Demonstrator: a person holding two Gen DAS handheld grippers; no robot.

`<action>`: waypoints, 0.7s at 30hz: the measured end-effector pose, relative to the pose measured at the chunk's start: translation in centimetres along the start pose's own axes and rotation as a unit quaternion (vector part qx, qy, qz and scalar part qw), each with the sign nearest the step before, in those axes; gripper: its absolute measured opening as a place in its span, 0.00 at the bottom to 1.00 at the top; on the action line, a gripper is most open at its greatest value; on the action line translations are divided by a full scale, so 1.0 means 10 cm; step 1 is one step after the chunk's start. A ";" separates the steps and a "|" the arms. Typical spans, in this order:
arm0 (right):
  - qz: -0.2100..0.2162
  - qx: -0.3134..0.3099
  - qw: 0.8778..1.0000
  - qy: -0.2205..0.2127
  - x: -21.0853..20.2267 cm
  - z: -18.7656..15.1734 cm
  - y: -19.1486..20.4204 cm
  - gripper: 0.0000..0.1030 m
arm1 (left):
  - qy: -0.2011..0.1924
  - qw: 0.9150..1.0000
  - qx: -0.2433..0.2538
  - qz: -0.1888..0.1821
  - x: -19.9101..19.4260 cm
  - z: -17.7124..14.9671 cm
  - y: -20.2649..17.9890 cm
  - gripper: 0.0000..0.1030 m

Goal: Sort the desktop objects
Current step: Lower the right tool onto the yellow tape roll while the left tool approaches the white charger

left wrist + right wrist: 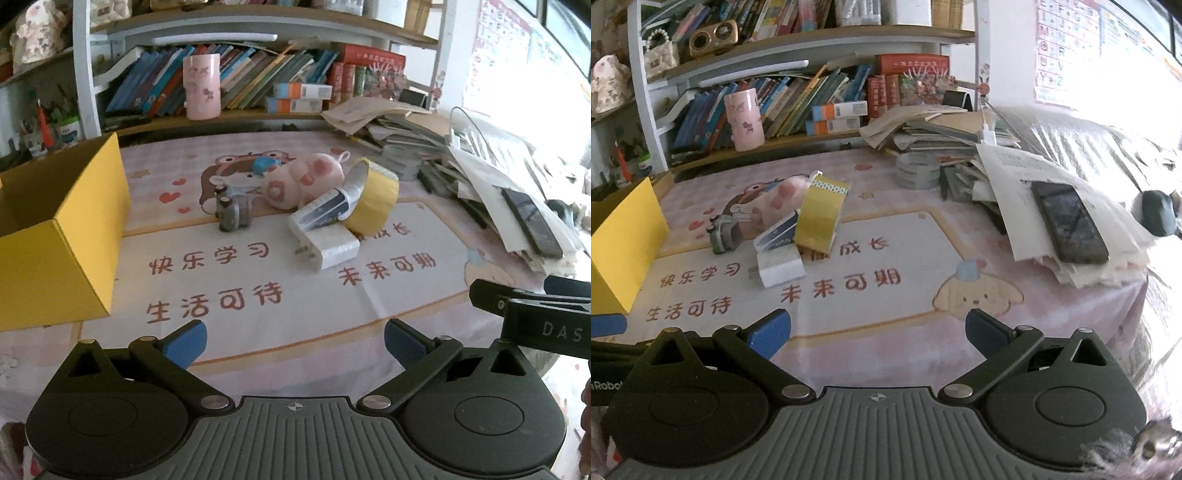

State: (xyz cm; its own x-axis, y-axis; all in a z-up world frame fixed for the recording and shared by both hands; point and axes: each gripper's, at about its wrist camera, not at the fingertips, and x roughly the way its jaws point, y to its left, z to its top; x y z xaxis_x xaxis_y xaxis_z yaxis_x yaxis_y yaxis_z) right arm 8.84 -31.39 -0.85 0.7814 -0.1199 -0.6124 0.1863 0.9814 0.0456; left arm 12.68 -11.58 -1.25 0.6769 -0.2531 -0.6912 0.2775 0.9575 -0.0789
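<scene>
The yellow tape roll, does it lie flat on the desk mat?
No, the yellow tape roll stands tilted on its edge, leaning on the pink plush toy.

Left gripper (295, 341) hangs wide apart above the mat (258, 280), yellow box (62, 236) beside it.

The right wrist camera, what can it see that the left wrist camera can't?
Only the right wrist view shows the grey tape rolls and the puppy picture. Only the left wrist view shows the blue thing behind the pink plush. Both show the yellow box, yellow tape, white charger, phone.
</scene>
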 end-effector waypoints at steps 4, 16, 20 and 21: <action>0.012 -0.016 1.000 0.003 0.13 0.13 -0.08 0.99 | 0.002 1.000 -0.018 0.006 0.11 0.09 -0.08 1.00; 0.064 -0.051 0.997 0.008 0.62 0.56 -0.39 0.99 | 0.013 0.998 -0.049 0.044 0.44 0.31 -0.41 1.00; 0.091 -0.059 0.994 0.011 0.83 0.70 -0.44 0.99 | 0.028 0.996 -0.057 0.065 0.56 0.32 -0.49 1.00; 0.097 -0.059 0.993 0.014 0.88 0.73 -0.44 0.98 | 0.029 0.995 -0.059 0.070 0.58 0.32 -0.51 1.00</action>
State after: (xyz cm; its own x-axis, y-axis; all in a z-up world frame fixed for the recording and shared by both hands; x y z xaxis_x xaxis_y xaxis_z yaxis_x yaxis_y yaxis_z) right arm 19.26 -37.90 -0.73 0.7783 0.0752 -0.6234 -0.0378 0.9966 0.0730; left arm 17.38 -18.34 -2.56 0.6612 -0.1101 -0.7421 0.0981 0.9934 -0.0600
